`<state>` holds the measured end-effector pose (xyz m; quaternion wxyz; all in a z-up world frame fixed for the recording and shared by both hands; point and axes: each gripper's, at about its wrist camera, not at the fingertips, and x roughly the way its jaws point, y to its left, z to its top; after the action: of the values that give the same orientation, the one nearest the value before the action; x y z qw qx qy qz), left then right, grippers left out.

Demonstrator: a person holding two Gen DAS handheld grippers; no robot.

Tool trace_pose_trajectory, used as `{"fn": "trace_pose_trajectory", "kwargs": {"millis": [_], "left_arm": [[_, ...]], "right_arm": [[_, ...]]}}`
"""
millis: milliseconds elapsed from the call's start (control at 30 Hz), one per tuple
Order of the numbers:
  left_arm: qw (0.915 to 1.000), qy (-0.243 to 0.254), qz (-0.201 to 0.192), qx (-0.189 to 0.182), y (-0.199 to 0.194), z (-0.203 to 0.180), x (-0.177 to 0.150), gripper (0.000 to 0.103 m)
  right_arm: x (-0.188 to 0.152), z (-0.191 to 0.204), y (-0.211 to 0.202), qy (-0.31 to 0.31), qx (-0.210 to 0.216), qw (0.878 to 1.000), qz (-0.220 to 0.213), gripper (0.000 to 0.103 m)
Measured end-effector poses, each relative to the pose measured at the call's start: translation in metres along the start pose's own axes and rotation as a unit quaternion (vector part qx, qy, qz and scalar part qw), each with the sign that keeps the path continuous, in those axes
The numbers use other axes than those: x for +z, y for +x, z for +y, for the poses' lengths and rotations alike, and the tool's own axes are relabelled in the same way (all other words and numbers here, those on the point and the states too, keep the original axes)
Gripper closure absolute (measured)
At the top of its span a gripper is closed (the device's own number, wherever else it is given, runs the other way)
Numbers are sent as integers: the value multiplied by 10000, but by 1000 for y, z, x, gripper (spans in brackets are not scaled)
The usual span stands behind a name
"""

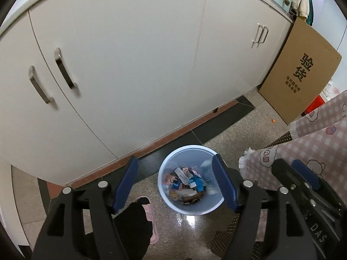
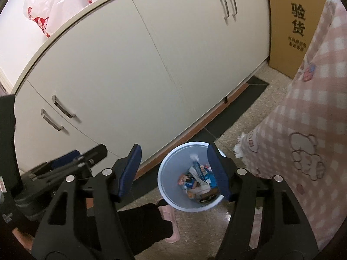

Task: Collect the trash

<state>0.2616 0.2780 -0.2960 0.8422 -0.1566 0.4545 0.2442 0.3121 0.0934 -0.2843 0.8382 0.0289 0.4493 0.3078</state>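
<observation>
Left gripper (image 1: 175, 184) and right gripper (image 2: 173, 173), both released and empty, hover above the blue bin (image 1: 164, 192), which stands on the floor before the white cabinet (image 1: 130, 65). Trash (image 2: 198, 183) lies inside the bin (one pale scrap (image 2: 194, 157) blurs near its far wall). Good practice: release directly over the bin's mouth, jaws wide, clear of its rim.

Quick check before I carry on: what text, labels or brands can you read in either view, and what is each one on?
"验货": large black print on the cardboard box.
Smaller lines under it on the box: too blurred to read.
"DAS": on the right gripper body, left wrist view; possibly cut off.
Red print on the plastic bag: unreadable.
Wrappers in the bin: print too small to read.
</observation>
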Motion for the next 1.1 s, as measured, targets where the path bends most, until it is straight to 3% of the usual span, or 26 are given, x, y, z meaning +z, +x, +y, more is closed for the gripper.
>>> {"fn": "trace_pose_trajectory", "kwargs": {"millis": [167, 200, 433, 733, 1100], "left_arm": [[9990, 28, -428, -153, -44, -6, 4, 33], [9984, 62, -539, -181, -55, -8, 5, 29], [9910, 425, -1179, -478, -140, -38, -3, 24], [9736, 1010, -1854, -869, -238, -81, -36, 15], [9531, 1317, -2441, -1215, -329, -92, -72, 12]], "right_arm": [[1, 16, -48, -358, -399, 9982, -260, 40], [1, 19, -58, -431, -443, 9975, -331, 40], [-9, 24, -160, -586, -848, 9901, -948, 37], [-36, 7, -268, -272, -1246, 9800, -1525, 26], [-68, 18, -369, -83, -1468, 9637, -2228, 20]]}}
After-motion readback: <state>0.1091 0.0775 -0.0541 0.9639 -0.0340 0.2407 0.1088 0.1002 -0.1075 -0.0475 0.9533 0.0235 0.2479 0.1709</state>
